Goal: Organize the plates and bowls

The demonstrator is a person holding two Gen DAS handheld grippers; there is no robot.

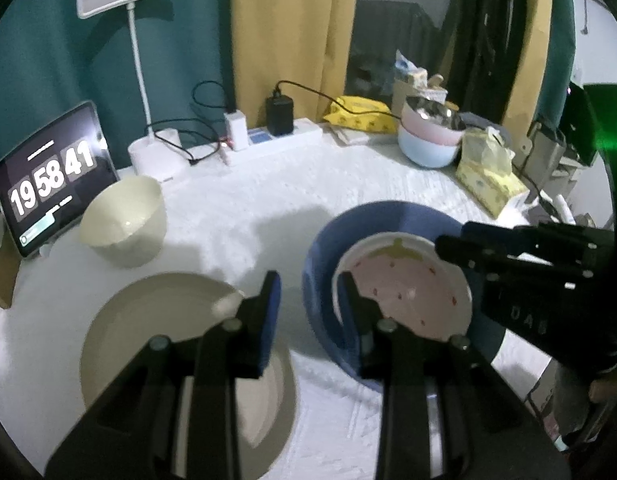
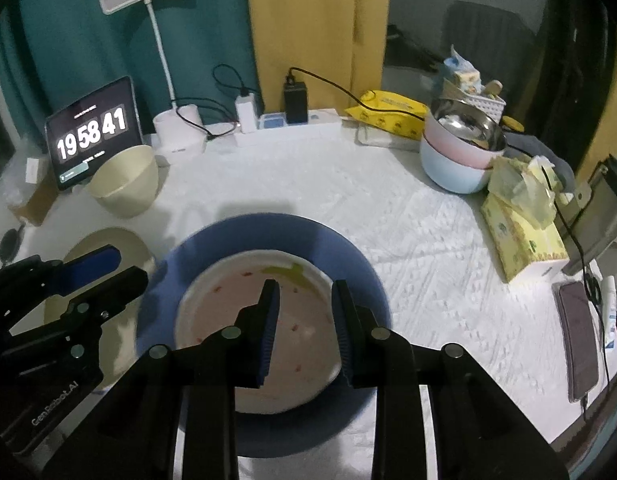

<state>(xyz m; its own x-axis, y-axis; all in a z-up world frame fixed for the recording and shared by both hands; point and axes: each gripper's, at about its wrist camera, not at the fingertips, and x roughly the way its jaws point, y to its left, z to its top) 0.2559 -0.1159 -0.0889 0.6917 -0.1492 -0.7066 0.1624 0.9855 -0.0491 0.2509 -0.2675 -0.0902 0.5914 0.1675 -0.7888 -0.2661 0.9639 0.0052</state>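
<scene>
Pink plate (image 2: 244,320) w/ red specks sits inside blue plate (image 2: 264,240), centre of white-clothed table (image 2: 408,216); right claw (image 2: 304,312) hangs over it, fingers apart, nothing btwn them; left claw (image 1: 308,300) also apart, empty, btwn beige plate (image 1: 156,312) and blue plate's rim; cream bowl (image 1: 124,220) stands near tablet clock (image 1: 52,176) at rear left; pink bowl stacked in pale-blue bowl (image 2: 452,168) at rear right, steel bowl (image 2: 468,126) on top.
</scene>
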